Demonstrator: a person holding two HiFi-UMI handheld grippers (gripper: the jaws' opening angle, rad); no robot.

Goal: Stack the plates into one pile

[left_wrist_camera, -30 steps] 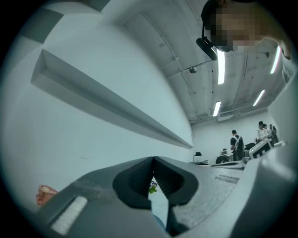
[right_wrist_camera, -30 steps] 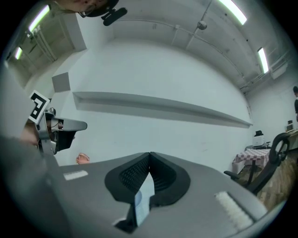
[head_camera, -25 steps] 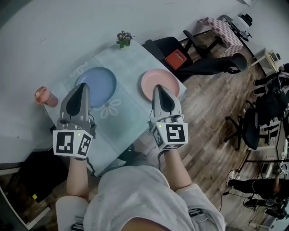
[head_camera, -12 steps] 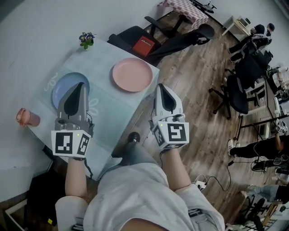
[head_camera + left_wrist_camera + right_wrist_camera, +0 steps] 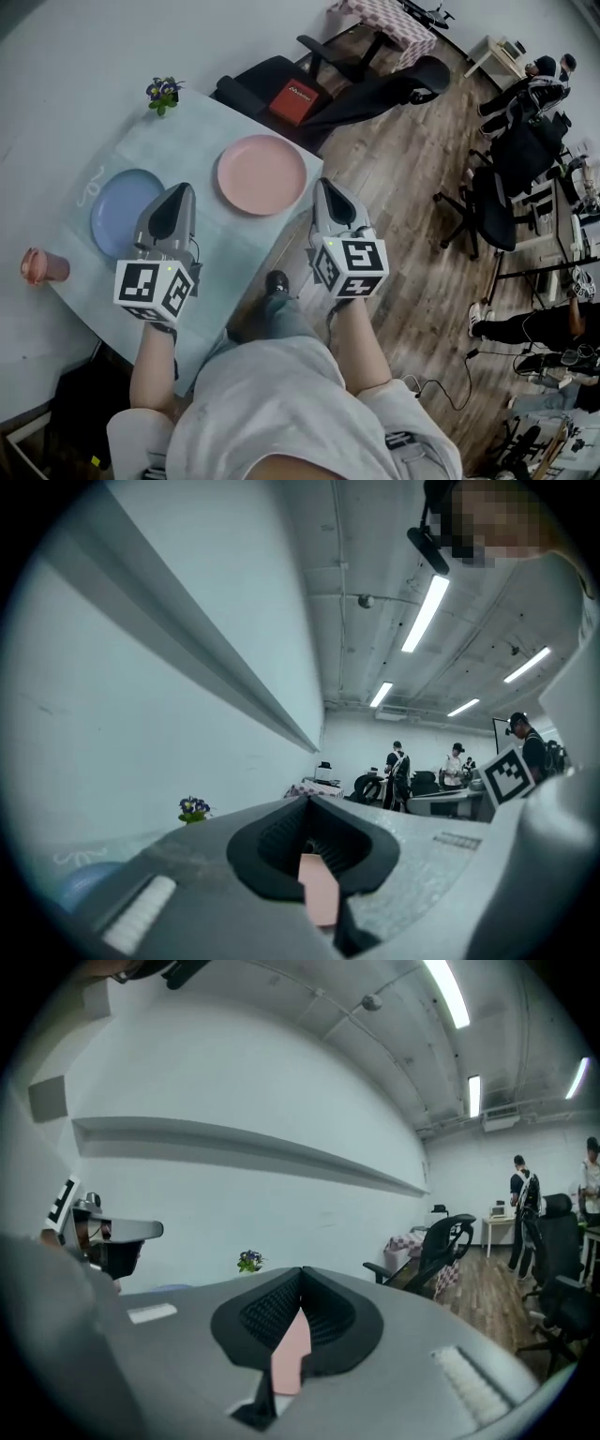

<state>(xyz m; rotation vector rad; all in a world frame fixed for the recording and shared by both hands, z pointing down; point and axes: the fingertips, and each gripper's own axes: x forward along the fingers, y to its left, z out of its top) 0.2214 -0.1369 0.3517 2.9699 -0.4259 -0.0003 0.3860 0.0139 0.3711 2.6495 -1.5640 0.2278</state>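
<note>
A pink plate (image 5: 262, 173) and a blue plate (image 5: 122, 199) lie apart on the pale green tablecloth (image 5: 202, 131). My left gripper (image 5: 183, 190) is shut and empty, hovering over the cloth between the two plates. Just off the pink plate's right rim, over the table's edge, my right gripper (image 5: 323, 185) is also shut and holds nothing. In the left gripper view the shut left gripper (image 5: 307, 803) shows a strip of pink plate (image 5: 319, 892) through its gap, with the blue plate (image 5: 80, 883) low at the left. A strip of pink plate (image 5: 292, 1354) also shows under the right gripper (image 5: 302, 1274).
A pink cup (image 5: 42, 266) stands at the table's left corner and a small potted flower (image 5: 162, 94) at the far edge. Black office chairs (image 5: 370, 89) and a red box (image 5: 292, 97) sit beyond the table. People stand at the far right (image 5: 539, 84). Wooden floor lies to the right.
Both grippers have drawn back from over the plates toward the table's near side. The right one is now off the pink plate's right rim. Both stayed shut.
</note>
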